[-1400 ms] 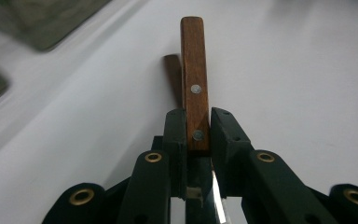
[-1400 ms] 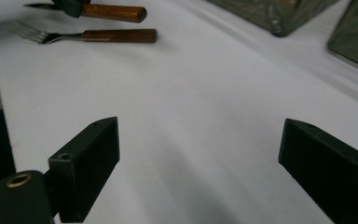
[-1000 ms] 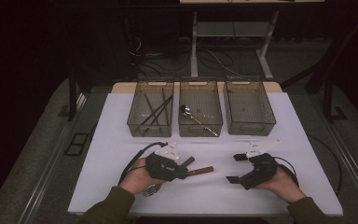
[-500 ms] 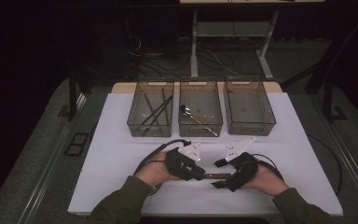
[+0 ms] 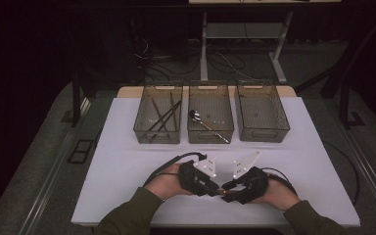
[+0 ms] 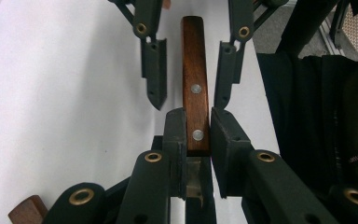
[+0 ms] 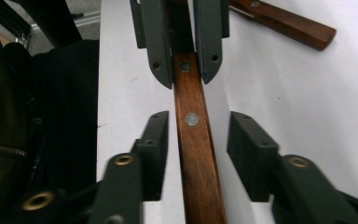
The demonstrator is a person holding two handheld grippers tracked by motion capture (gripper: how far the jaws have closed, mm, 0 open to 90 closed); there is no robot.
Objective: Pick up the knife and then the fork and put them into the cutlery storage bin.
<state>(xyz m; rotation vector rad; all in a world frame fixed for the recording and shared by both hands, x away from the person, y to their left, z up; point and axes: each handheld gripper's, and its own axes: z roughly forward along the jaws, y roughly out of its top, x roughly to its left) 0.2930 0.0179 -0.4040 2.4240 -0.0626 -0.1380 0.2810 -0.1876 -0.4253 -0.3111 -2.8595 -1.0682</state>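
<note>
A wooden handle with metal rivets (image 6: 195, 88) is held level just above the white table (image 5: 127, 161) near its front edge. My left gripper (image 6: 198, 128) is shut on one end of it, where a metal part begins. My right gripper (image 7: 198, 135) faces it from the other side. Its jaws stand on either side of the same handle (image 7: 196, 140) with a small gap at each pad, and they have just been closing. In the high view the left gripper (image 5: 213, 188) and right gripper (image 5: 228, 188) meet tip to tip.
Three clear trays stand in a row at the back: the left tray (image 5: 142, 128) holds dark sticks, the middle tray (image 5: 210, 134) a spoon, and the right tray (image 5: 263, 133) looks empty. A second wooden handle (image 7: 289, 23) lies on the table near the left gripper.
Both hands have come together at the table's front middle, the left moving right and the right moving left. The right gripper's jaws have narrowed around the handle's free end.
</note>
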